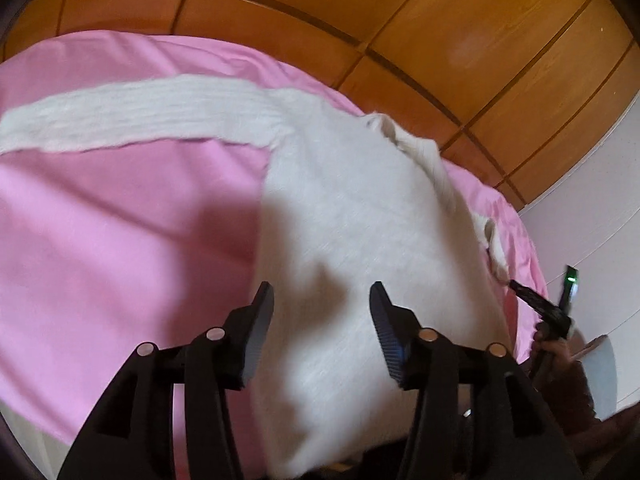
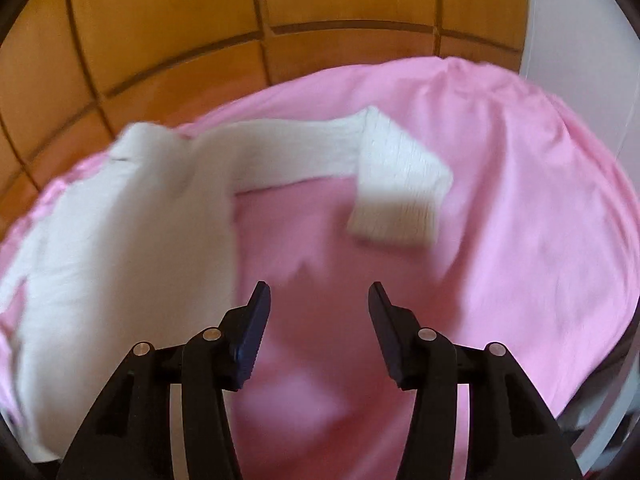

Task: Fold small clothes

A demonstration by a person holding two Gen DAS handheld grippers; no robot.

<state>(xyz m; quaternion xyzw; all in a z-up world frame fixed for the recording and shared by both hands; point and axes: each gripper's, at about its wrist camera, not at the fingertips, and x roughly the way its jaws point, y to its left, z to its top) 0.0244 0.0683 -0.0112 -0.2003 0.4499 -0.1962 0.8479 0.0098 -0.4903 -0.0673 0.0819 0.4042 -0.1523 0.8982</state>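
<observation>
A small white knit sweater [image 1: 352, 216] lies spread on a pink sheet [image 1: 120, 232]. In the left wrist view one sleeve [image 1: 132, 116] stretches out to the left. My left gripper [image 1: 322, 294] is open and empty, just above the sweater's body near its lower part. In the right wrist view the sweater's body [image 2: 120, 240] is at the left and its other sleeve [image 2: 400, 184] bends back on itself at the cuff. My right gripper [image 2: 320, 292] is open and empty over the pink sheet [image 2: 520, 220], to the right of the body. It also shows in the left wrist view [image 1: 532, 300].
A wooden panelled wall [image 1: 400, 20] stands behind the bed, also in the right wrist view [image 2: 160, 20]. A white wall [image 1: 592, 200] is at the right. The sheet's edge drops off at the right [image 2: 592, 352].
</observation>
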